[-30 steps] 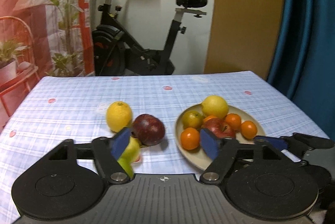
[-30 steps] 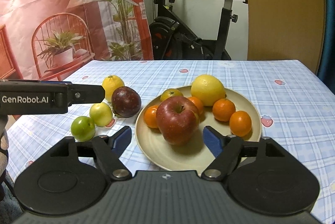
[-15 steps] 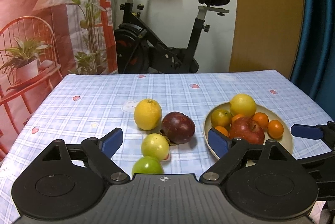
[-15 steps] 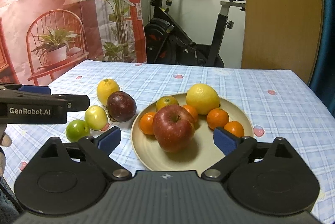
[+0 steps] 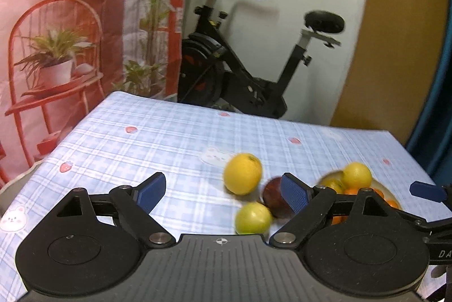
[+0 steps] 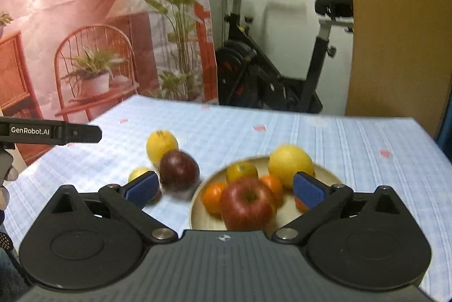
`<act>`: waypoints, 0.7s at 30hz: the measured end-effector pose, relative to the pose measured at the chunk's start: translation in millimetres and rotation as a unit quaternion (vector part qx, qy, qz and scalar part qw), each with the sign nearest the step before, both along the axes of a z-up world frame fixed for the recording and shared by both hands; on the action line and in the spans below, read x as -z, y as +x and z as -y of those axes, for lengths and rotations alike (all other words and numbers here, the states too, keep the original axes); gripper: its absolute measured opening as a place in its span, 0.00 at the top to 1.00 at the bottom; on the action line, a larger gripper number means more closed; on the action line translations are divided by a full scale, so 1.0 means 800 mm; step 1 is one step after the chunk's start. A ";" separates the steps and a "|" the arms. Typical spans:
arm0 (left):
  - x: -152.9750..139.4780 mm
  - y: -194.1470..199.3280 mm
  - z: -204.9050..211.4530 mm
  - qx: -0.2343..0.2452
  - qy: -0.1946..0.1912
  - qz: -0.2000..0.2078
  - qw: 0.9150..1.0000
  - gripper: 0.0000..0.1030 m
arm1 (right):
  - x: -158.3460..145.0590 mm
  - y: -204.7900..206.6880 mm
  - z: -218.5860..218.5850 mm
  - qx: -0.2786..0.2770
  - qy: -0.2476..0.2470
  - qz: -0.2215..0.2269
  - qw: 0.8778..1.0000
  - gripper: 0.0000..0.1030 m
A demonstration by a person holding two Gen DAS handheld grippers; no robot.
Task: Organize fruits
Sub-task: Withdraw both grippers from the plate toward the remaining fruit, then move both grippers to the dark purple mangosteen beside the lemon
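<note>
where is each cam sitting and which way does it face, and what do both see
Left wrist: rides the left gripper, looking forward and down along its open fingers at loose fruit on the checked tablecloth; a right gripper fingertip shows at right.
Right wrist: rides the right gripper, facing the plate with the red apple; the left gripper shows at left.
Shared: the dark red fruit, the plate, the exercise bike.

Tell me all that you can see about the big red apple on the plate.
The red apple is round, with glossy red skin streaked with yellow and a dark stem hollow facing up. It sits upright at the near side of the beige plate, the largest fruit there. A small orange touches its left side; other oranges lie behind it. The picture is blurred, so finer marks do not show. No gripper touches it.
</note>
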State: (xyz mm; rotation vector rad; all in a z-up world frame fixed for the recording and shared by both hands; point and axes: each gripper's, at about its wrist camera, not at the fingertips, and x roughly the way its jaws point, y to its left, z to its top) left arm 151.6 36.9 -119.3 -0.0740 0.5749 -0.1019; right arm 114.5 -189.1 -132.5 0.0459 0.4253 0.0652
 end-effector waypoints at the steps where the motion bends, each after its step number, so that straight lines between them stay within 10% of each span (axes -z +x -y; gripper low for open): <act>1: -0.002 0.000 -0.003 -0.005 -0.001 0.004 1.000 0.13 | -0.002 0.004 -0.003 -0.006 -0.004 0.003 1.000 0.00; 21: 0.006 0.027 -0.037 0.036 -0.062 -0.008 0.997 0.17 | 0.016 0.082 -0.093 -0.137 -0.088 -0.043 0.986 0.04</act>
